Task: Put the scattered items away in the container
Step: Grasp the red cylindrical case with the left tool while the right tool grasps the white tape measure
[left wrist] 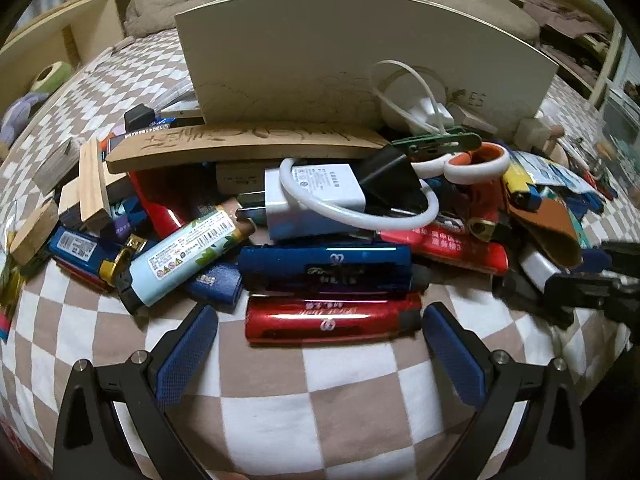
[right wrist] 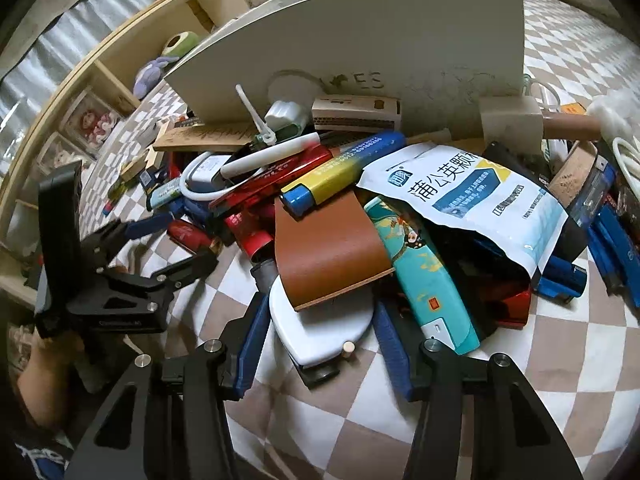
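A heap of small items lies on a checked bedspread against a white box (left wrist: 360, 48). In the left wrist view my left gripper (left wrist: 320, 322) is open, its blue pads on either side of a red lighter (left wrist: 332, 316) at the heap's front edge; a dark blue lighter (left wrist: 324, 268) lies just behind it. In the right wrist view my right gripper (right wrist: 320, 312) has its blue pads (right wrist: 256, 320) around a white flat object (right wrist: 316, 332) with a brown leather strap (right wrist: 324, 248) over it. Whether the pads press on it is unclear. The left gripper shows there at the left (right wrist: 160, 248).
The heap holds a white charger with cable (left wrist: 316, 200), a pale blue lighter (left wrist: 180, 256), wooden blocks (left wrist: 92, 188), scissors (left wrist: 476, 160), a white medicine sachet (right wrist: 472, 196) and a teal case (right wrist: 424, 272). A wooden shelf (right wrist: 120, 56) with toys runs along the left.
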Demonstrator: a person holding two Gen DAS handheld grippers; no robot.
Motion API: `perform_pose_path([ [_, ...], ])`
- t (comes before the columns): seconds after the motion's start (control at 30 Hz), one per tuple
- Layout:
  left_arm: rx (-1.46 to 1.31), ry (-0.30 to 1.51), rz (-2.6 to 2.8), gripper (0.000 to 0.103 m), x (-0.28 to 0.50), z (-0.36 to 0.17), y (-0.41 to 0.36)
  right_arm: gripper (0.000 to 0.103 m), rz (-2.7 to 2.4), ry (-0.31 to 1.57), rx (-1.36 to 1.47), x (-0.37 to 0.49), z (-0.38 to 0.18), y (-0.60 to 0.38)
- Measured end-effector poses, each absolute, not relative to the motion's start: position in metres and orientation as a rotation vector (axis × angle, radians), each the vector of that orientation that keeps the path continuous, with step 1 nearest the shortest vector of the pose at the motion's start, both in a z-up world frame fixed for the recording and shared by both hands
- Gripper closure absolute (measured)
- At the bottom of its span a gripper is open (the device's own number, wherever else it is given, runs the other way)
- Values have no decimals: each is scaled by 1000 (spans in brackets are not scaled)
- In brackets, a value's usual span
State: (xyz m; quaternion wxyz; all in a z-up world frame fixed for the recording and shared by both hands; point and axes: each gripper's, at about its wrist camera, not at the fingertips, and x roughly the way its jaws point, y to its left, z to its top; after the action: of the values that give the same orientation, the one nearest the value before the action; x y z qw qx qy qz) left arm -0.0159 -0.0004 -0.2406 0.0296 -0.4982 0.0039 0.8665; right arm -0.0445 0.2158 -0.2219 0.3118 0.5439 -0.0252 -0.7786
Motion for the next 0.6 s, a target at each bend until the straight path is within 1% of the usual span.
perform_pose_path([
  [0.1,-1552,-5,2687,0,-19,-241,11,49,-2068,-101,1446,-45,-222,214],
  [0.3,-1563,-16,2690,1,-20,-242,9,49,-2106,-93,1438,-41,-223,212],
  [0.33,-1566,-12,2695,3,-20,-241,9,49,-2112,-90,1434,-40,-223,212],
  [0.4,-1566,-8,2705,15,-20,-240,8,49,-2125,-89,1425,-38,-222,212],
  [0.47,-1560,-3,2700,20,-20,-238,9,49,-2143,-83,1412,-36,-222,211],
  [0.6,-1559,-8,2701,20,-18,-238,7,49,-2178,-58,1397,-30,-220,209],
])
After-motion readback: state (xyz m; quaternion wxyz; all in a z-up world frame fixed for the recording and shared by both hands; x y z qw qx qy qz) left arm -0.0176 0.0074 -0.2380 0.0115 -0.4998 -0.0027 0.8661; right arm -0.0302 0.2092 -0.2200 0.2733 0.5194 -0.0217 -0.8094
